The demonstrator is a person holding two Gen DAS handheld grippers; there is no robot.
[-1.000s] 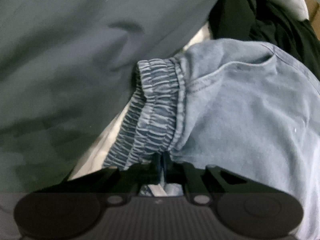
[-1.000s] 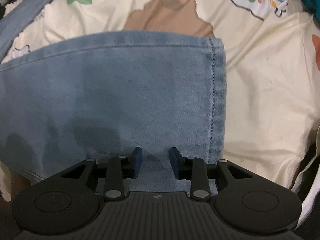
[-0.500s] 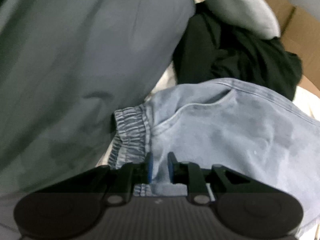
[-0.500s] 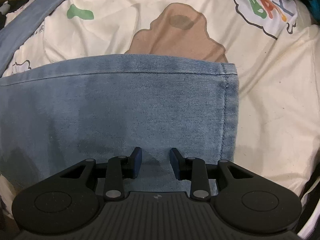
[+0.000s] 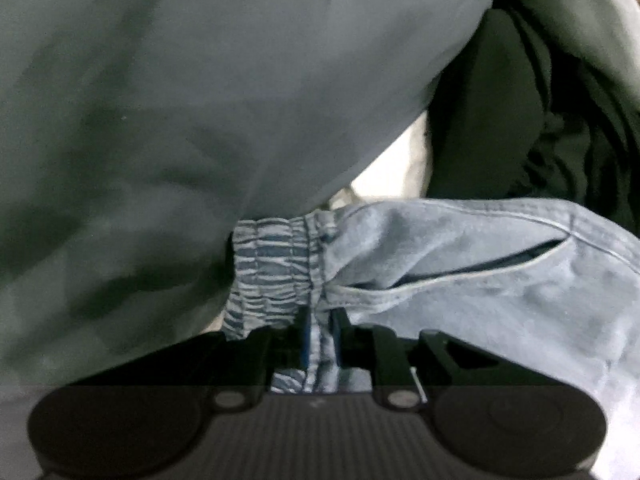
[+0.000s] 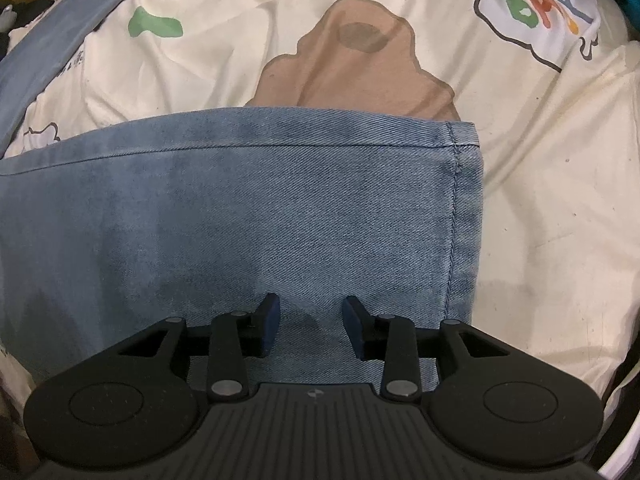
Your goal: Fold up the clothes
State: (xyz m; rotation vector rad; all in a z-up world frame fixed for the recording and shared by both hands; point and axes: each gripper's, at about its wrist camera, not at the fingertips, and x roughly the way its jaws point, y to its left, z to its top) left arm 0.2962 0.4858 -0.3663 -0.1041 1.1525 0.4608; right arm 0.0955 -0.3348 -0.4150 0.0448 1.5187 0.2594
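Note:
Light blue denim trousers [image 5: 460, 280] with a gathered elastic waistband [image 5: 272, 272] and a slit pocket fill the lower right of the left wrist view. My left gripper [image 5: 320, 328] is shut on the waistband seam, and cloth bunches between its fingers. In the right wrist view a trouser leg [image 6: 260, 216] lies flat on a cream printed sheet [image 6: 540, 200], its hem running down the right side. My right gripper [image 6: 310, 322] hovers open over that leg near the hem, with nothing between its blue pads.
A large grey-green garment [image 5: 180, 120] fills the left of the left wrist view. Black clothing [image 5: 520, 120] is piled behind the trousers. The sheet carries a brown cartoon shape [image 6: 356, 68] and a "BAY" cloud print [image 6: 536, 8].
The left gripper has lifted and turned with the waistband pinched, so the trousers now sit lower and the grey-green garment fills more of the view. The right gripper drew back slightly over the leg, staying open.

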